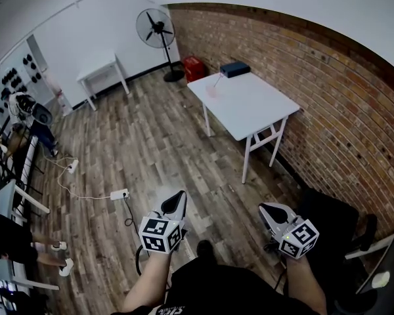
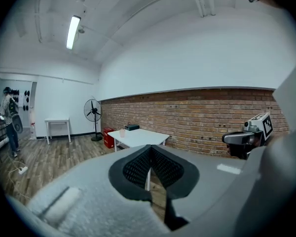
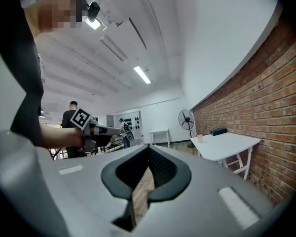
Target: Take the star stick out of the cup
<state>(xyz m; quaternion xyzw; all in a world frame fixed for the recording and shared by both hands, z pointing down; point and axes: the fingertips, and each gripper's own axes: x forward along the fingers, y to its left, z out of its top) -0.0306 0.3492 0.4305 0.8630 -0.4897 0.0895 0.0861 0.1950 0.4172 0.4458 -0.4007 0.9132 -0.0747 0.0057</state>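
Head view: left hand-held gripper (image 1: pixel 178 198) and right hand-held gripper (image 1: pixel 266 209), ribbed black pads pressed together, empty, above plank floor (image 1: pixel 151 149). Pink translucent cup (image 1: pixel 212 91) holding thin star stick (image 1: pixel 217 81) stands near the smooth white surface's (image 1: pixel 253 107) far-left corner.

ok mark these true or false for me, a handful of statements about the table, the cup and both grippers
1. The cup stands on the white table. True.
2. The left gripper is shut on the cup. False: its jaws are together on nothing, far from the table.
3. A dark box lies at the table's far end. True.
4. The fan stands on the table. False: it stands on the floor beyond the table.
5. The right gripper has its jaws wide apart. False: they are together and empty.
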